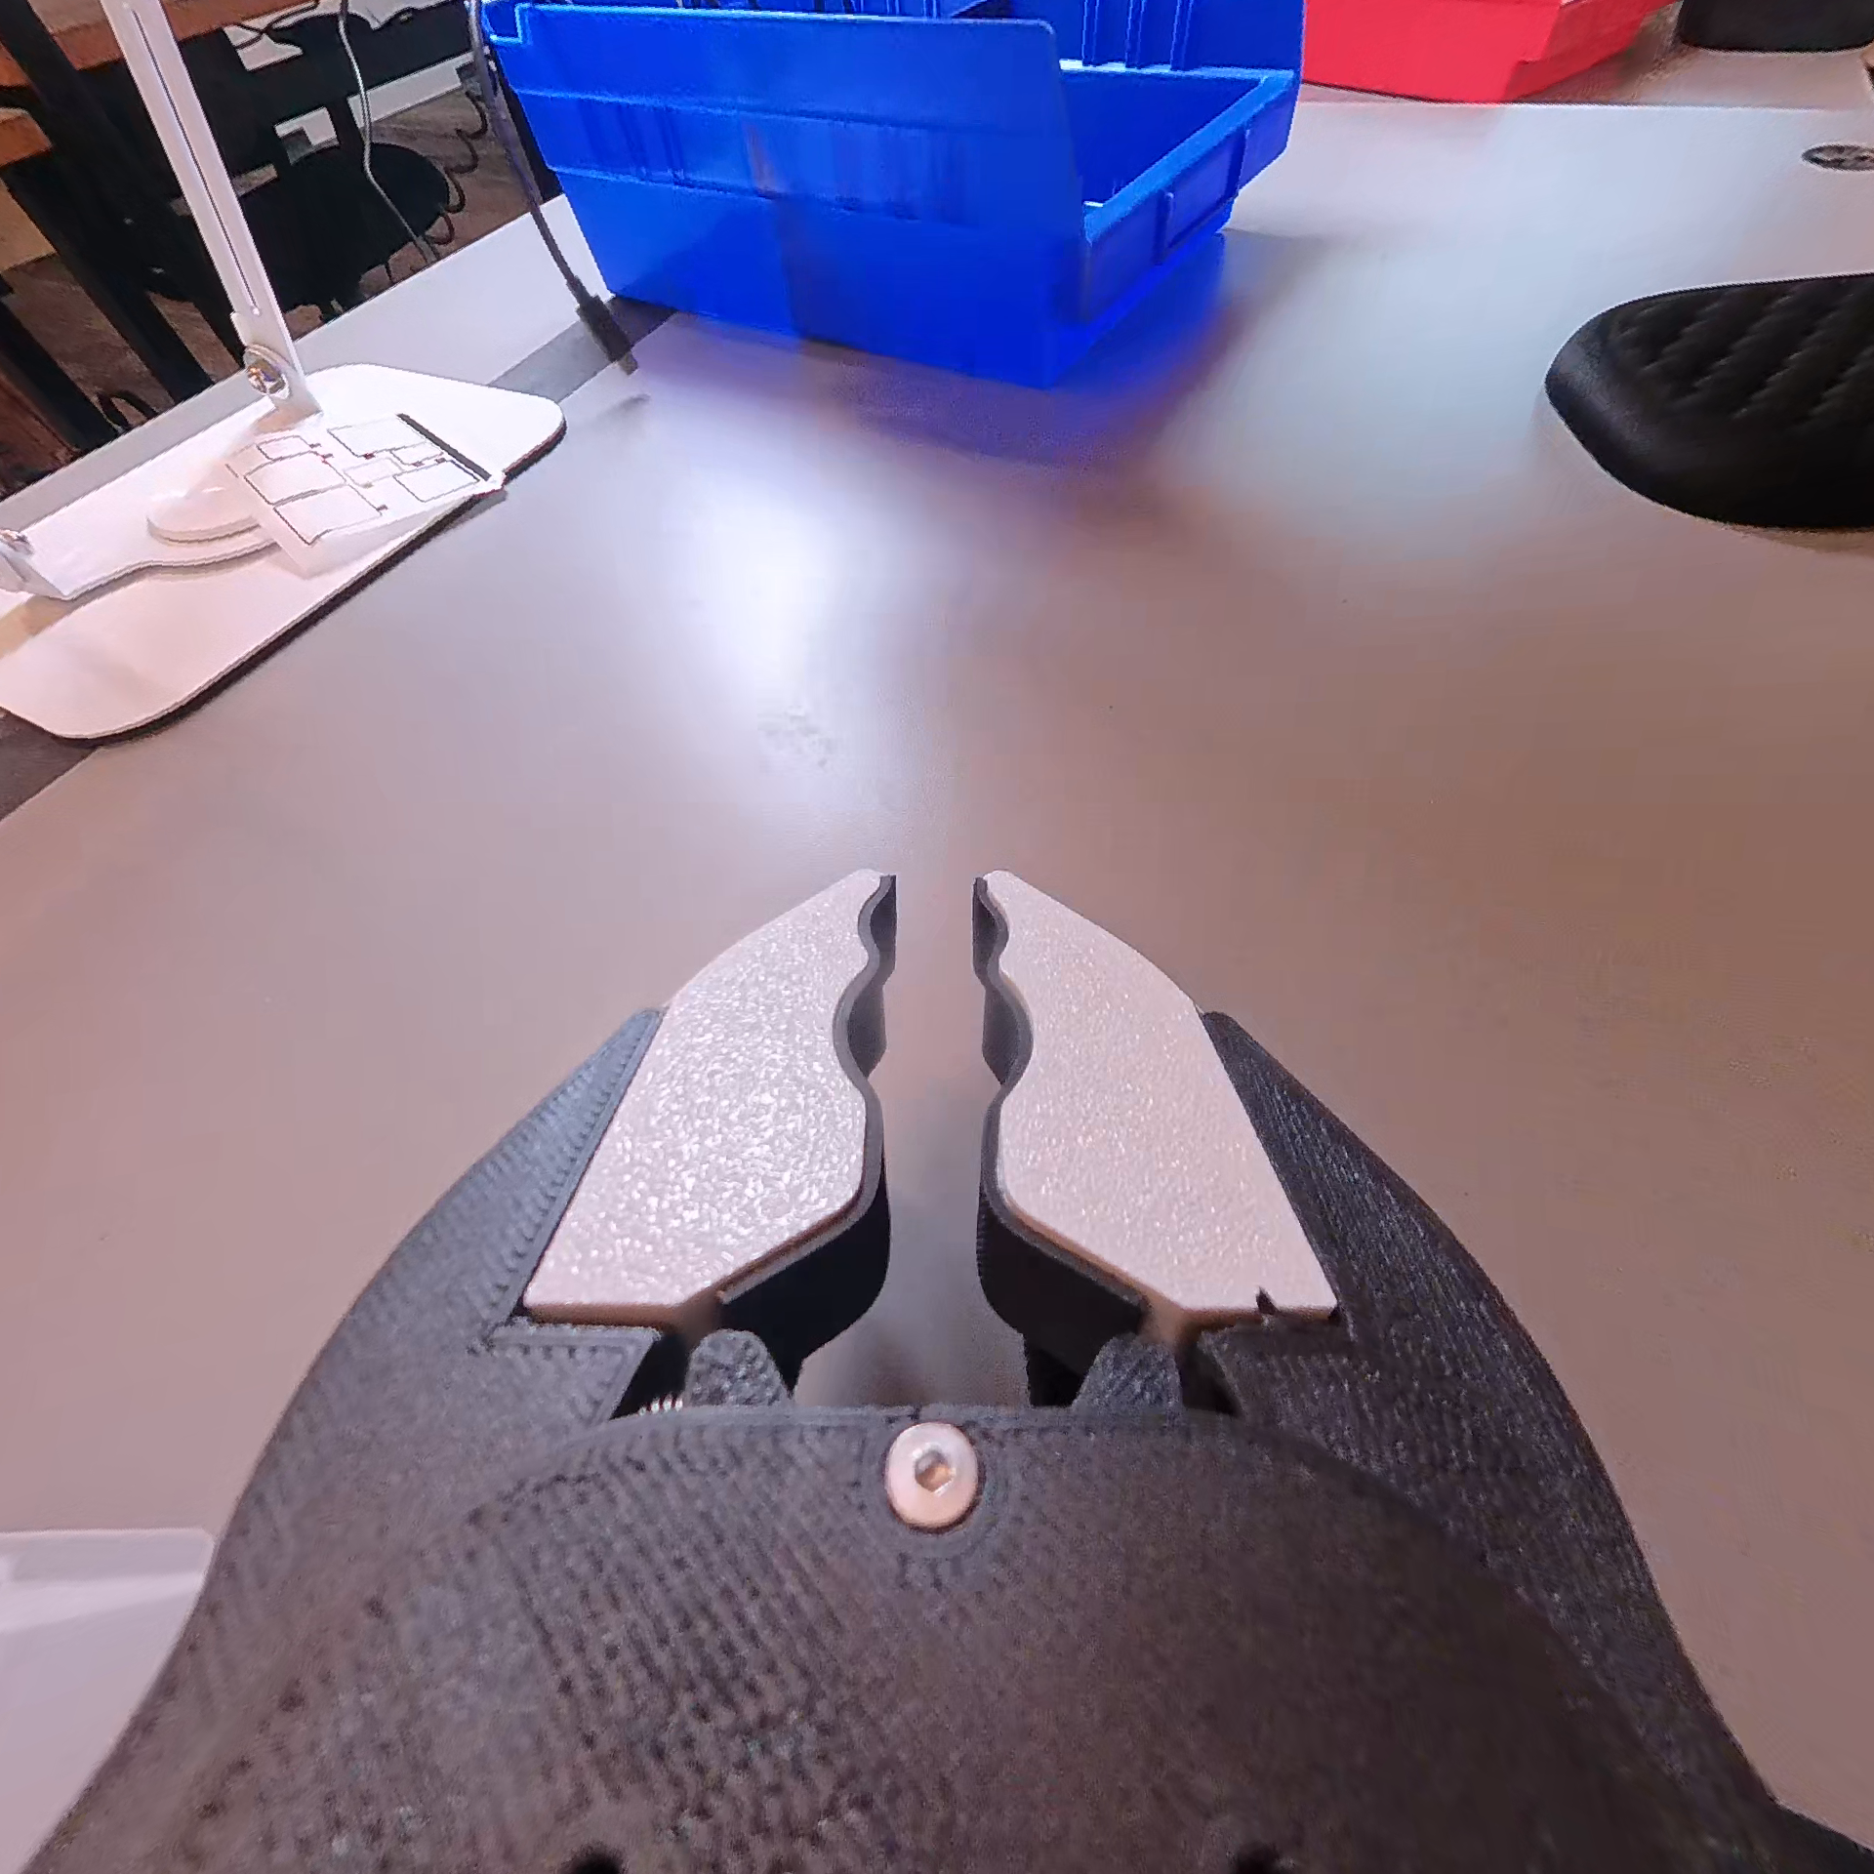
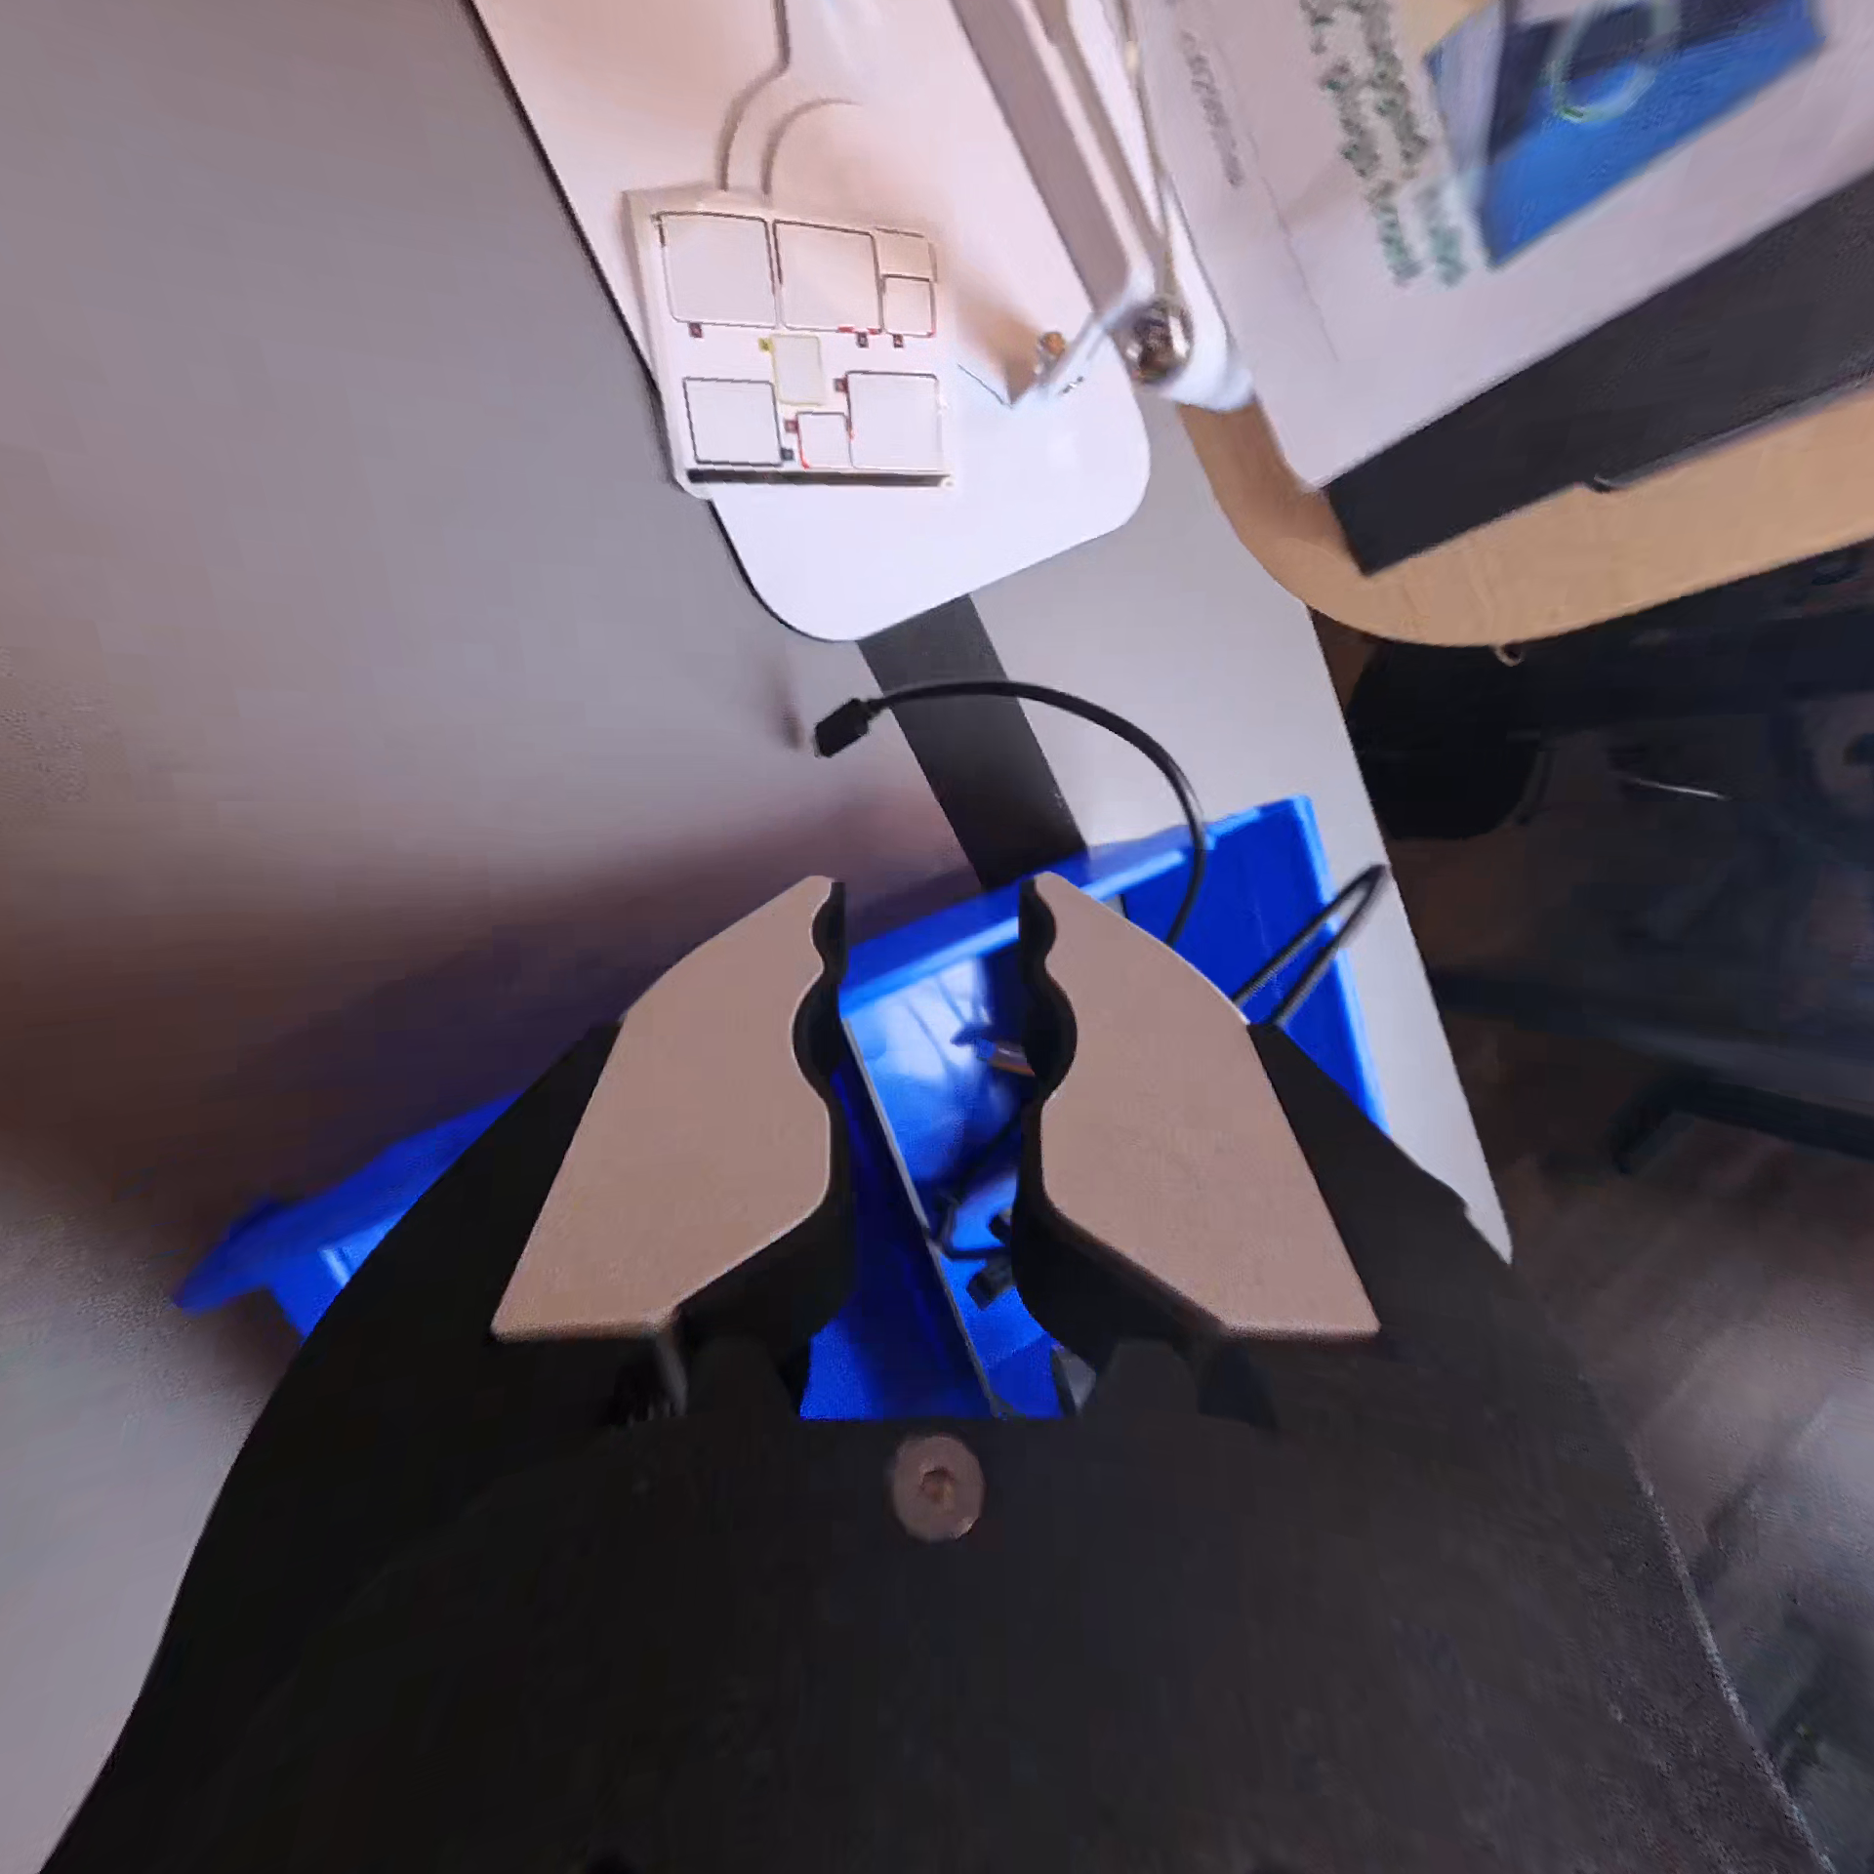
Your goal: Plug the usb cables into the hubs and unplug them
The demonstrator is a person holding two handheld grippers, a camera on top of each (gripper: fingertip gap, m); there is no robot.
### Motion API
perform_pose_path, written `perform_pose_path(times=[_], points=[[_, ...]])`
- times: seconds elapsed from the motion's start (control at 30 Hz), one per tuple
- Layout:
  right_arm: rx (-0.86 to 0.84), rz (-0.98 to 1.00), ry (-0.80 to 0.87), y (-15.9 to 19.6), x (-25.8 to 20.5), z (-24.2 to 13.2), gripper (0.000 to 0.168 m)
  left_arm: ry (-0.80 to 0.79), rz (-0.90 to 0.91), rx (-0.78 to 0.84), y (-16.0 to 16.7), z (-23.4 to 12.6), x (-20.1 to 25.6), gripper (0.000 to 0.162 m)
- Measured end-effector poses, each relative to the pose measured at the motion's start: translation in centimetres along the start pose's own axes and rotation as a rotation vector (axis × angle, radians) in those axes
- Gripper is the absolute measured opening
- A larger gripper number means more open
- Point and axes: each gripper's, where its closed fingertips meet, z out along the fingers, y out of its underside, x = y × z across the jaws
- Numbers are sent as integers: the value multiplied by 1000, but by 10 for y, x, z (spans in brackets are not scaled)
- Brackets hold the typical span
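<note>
Left hand-held gripper point(image 1: 934, 892): jaws slightly apart, empty, above bare table point(image 1: 1318, 811). Right hand-held gripper point(image 2: 930, 892): jaws apart, empty, over blue bin point(image 2: 1257, 842); black usb cable point(image 2: 1065, 705) arches out of the bin at table edge.

White lamp base point(image 1: 304, 527), black pad point(image 1: 1724, 406), red bin point(image 1: 1440, 51) on grey table point(image 1: 1115, 710)

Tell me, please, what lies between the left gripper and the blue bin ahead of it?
Only bare grey table lies between the left gripper and the blue bin, as the left wrist view shows.
</note>
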Motion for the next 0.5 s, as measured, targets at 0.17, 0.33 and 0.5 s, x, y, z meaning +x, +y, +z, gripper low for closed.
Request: perform_pose_path(times=[0.17, 0.33, 0.5], points=[[-217, 240, 138, 0, -18, 62, 65, 5, -7, -1, 0, 0, 1, 14], [-293, 283, 269, -10, 5, 81, 61, 16, 5, 5, -1, 0, 5, 14], [-303, 276, 328, -11, 9, 106, 50, 18, 23, 6, -2, -1, 8, 14]])
